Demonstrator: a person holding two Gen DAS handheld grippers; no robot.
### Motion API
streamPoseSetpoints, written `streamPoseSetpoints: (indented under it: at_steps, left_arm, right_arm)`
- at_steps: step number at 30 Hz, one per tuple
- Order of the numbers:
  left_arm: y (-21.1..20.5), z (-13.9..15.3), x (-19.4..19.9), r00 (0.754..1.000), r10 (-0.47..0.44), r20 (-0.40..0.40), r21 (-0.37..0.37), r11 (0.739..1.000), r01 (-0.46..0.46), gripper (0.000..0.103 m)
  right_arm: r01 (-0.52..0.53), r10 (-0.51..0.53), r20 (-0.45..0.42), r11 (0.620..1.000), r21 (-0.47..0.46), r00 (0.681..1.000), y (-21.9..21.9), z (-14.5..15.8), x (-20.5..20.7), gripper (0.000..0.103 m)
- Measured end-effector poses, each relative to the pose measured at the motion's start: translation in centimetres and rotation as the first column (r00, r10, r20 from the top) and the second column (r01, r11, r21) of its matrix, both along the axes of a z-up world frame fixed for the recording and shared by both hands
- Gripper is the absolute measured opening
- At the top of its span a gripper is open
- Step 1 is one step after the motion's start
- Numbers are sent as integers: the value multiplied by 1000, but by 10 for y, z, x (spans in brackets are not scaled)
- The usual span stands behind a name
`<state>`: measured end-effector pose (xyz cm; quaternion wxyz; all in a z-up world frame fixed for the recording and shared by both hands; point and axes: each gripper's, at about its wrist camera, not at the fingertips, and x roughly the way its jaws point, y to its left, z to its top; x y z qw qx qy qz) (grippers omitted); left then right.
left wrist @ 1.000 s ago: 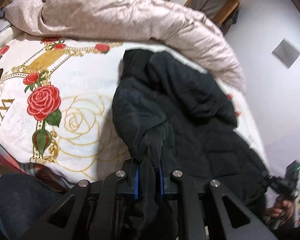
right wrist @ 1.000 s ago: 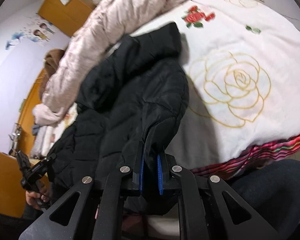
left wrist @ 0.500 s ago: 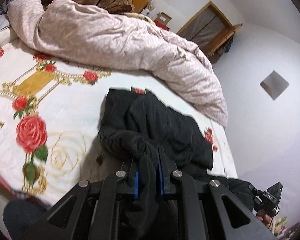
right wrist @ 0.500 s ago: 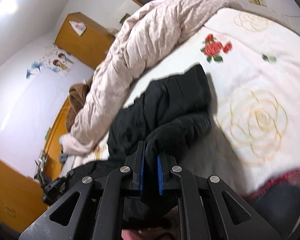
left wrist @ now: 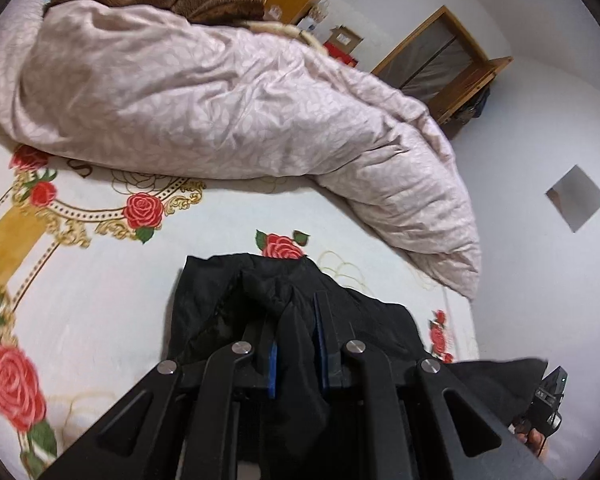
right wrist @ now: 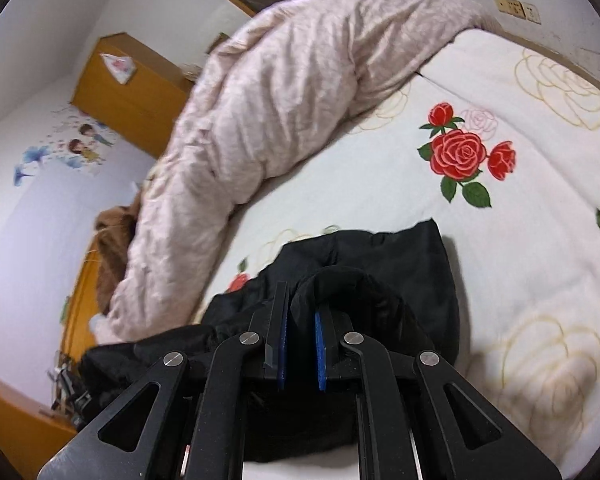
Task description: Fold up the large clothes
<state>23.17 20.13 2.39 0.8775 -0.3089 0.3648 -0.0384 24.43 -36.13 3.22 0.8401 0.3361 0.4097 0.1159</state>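
The bed [left wrist: 100, 304] carries a pink duvet [left wrist: 220, 112] heaped toward 12 o'clock, leaving room for folding. The black coat [right wrist: 420, 280] lies at 6 o'clock. Left gripper [left wrist: 294, 344] and right gripper [right wrist: 300, 340] each pinch a fold of it, likely carrying the hem toward the hood.

A bedroom with pale walls and a rose-printed bedspread [left wrist: 100, 280].
A pink quilt [left wrist: 220, 100] lay heaped along the bedspread's far side; beyond the quilt stood an orange wooden cabinet [right wrist: 128, 92], cartoon wall stickers [right wrist: 72, 148] beside it.
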Motion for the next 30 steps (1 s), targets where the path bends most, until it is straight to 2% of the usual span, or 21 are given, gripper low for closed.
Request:
streamPoseSetpoints:
  at_steps: [5, 11, 13, 14, 15, 17, 18, 19, 23, 25, 28, 30]
  left_arm:
    - [2, -37, 45, 996, 2, -87, 18, 1000, 0, 17]
    - [7, -70, 72, 987, 2, -159, -46, 999, -9, 29]
    - [9, -71, 76, 987, -6, -160, -74, 997, -6, 36]
    - [10, -70, 77, 989, -12, -150, -91, 996, -1, 43]
    - [10, -68, 77, 990, -16, -140, -104, 995, 1, 51]
    - [14, -60, 77, 994, -17, -107, -146, 989, 1, 60]
    - [16, -57, 76, 996, -14, -92, -157, 988, -1, 63]
    - [18, -52, 75, 997, -12, -74, -164, 987, -1, 65]
    - [19, -39, 75, 999, 15, -30, -132, 991, -19, 74]
    - [20, -29, 72, 999, 32, 16, -93, 995, -30, 74]
    - [19, -19, 70, 998, 50, 34, -34, 998, -48, 79]
    - [9, -17, 70, 999, -1, 37, 22, 1000, 0, 79]
  right_arm:
    - [-6, 3, -90, 999, -35, 996, 7, -33, 47, 13]
    - [13, -8, -160, 1000, 26, 987, 6, -63, 73, 21]
    - [13, -1, -174, 998, 69, 985, 3, -71, 78, 31]
    - [14, 1, -173, 996, 85, 985, 2, -72, 79, 34]
    - [17, 2, -167, 994, 111, 986, 0, -73, 80, 40]
    - [25, 3, -147, 982, 189, 989, -7, -72, 82, 52]
    - [30, -1, -132, 976, 216, 991, -10, -69, 82, 65]
    - [43, -19, -101, 970, 238, 995, -16, -64, 80, 67]
    - [51, -49, -13, 980, 191, 999, -22, -40, 75, 68]
    - [37, -40, 30, 992, 117, 999, -16, -27, 71, 68]
    - [2, 0, 94, 1000, -26, 996, -2, -13, 62, 68]
    - [-27, 36, 109, 996, -90, 993, 8, -13, 58, 68]
